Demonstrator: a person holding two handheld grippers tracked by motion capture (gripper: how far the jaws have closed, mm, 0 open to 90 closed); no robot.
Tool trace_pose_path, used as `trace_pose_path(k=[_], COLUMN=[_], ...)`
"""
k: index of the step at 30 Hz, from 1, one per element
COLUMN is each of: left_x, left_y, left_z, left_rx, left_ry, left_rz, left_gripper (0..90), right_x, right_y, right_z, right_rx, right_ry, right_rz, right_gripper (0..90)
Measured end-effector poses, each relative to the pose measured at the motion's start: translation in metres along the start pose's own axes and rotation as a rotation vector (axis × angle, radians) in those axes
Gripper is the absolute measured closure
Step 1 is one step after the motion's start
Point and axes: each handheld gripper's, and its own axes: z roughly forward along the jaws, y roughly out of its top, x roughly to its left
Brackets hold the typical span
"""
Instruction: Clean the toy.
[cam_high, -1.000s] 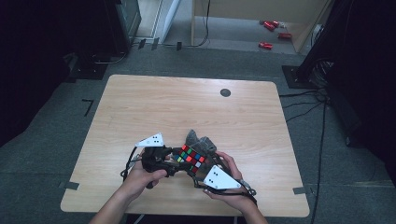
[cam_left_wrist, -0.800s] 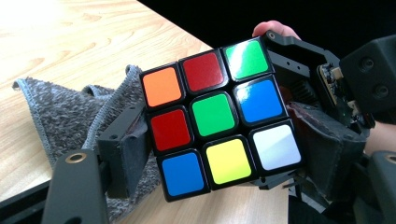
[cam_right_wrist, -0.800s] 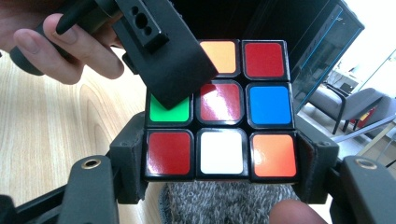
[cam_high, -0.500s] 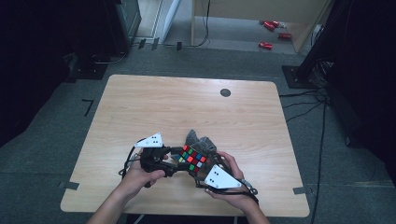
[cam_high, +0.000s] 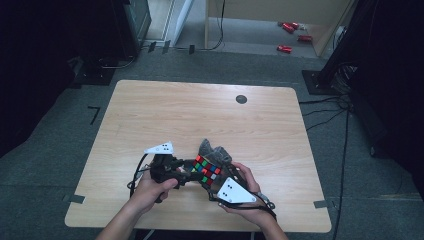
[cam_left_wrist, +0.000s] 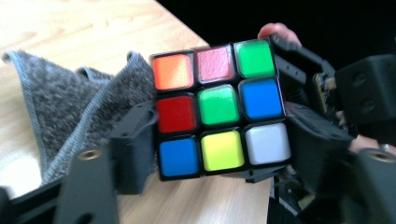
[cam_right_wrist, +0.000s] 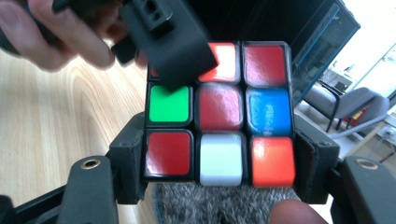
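Grey cloth (cam_high: 215, 150) on wooden table (cam_high: 165, 115).

Both grippers are chunky matte black, and the left gripper (cam_high: 186, 167) and right gripper (cam_high: 212, 181) each carry a pale grey three-cornered plate dotted with small dark marks. Thin black cables loop off the near side of each. Brass-ringed screw holes sit in the jaw arms; forearms are bare, no sleeves.

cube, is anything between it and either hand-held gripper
Nothing visible. The left hand-held gripper and the right hand-held gripper both clamp the cube directly; the grey cloth lies behind it on the table.
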Motion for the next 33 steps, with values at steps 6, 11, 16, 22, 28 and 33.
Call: trace_pose_path(k=[6,11,16,22,28,33], left_x=[0.001,0.004,0.006,0.002,-0.001,-0.002], left_y=[0.001,0.002,0.001,0.001,0.002,0.003], left_z=[-0.002,-0.005,-0.005,0.002,0.005,0.006], left_rx=[-0.001,-0.015,-0.009,0.029,0.022,0.032], left_ry=[-0.010,-0.033,-0.040,0.027,0.046,0.068], left_rz=[-0.007,-0.048,-0.059,-0.057,-0.117,-0.145], left_gripper=[34.6,34.7,34.6,30.0,29.9,29.4], right_x=[0.000,0.000,0.000,0.002,0.004,0.008], right_y=[0.001,0.002,0.003,0.004,0.004,0.004], right_z=[0.000,-0.001,-0.002,0.000,0.000,0.001], right_rx=[-0.008,-0.012,-0.005,0.029,0.021,0.018], right_ry=[-0.002,-0.003,-0.008,-0.016,-0.032,-0.049], right_rz=[0.004,-0.001,-0.008,-0.039,-0.052,-0.069], right_gripper=[34.2,34.1,34.3,34.8,34.8,34.8])
